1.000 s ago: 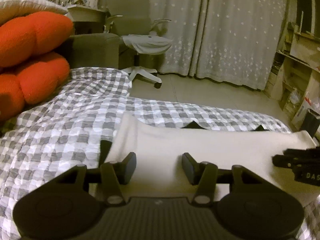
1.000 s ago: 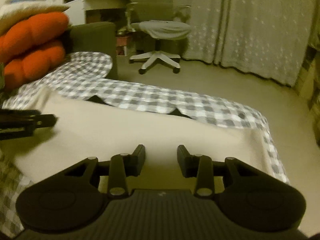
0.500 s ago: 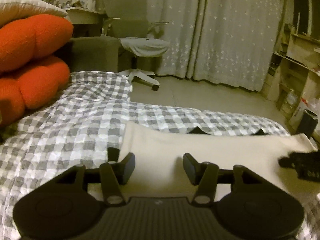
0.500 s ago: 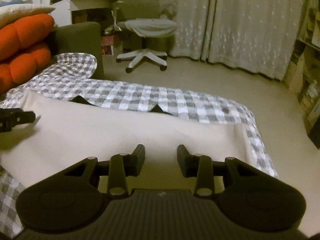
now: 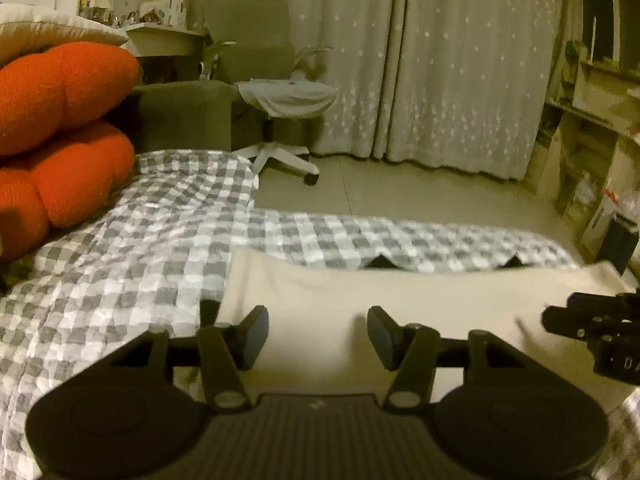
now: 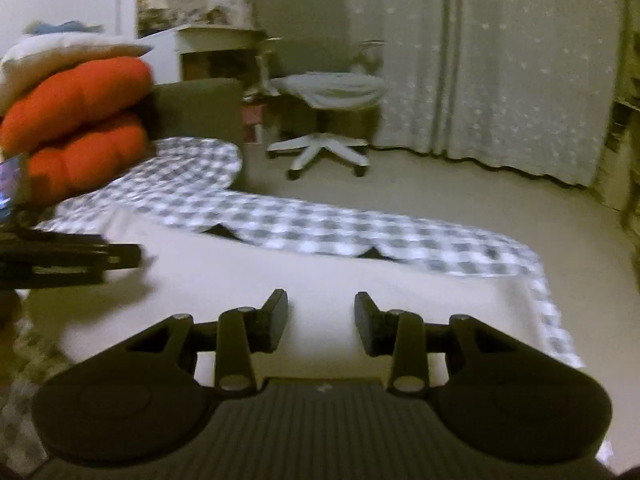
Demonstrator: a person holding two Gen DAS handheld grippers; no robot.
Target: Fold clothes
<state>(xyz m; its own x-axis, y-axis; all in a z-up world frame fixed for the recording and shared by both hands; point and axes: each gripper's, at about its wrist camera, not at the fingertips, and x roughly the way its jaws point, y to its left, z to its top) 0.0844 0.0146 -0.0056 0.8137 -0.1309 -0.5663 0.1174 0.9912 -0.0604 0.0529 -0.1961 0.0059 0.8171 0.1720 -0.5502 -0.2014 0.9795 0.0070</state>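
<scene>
A cream garment lies flat on the bed, folded into a long smooth band. Its long axis runs side to side across both views, parallel to the bed's far edge, with one short end toward the orange cushion and the other near the bed's far right corner. The cloth looks soft, matte and unwrinkled; two small dark triangular tips poke out along its far edge. Under it, the bedcover is a puckered grey-and-white check.

The left gripper hovers over the garment's cushion-side end, jaws apart with only cloth showing beneath the gap, nothing pinched. The right gripper sits over the other half, jaws also apart and empty. Each appears in the other's view as a blurred black shape at the frame edge.

Beyond the bed stand a white-based swivel chair and pale dotted curtains.
</scene>
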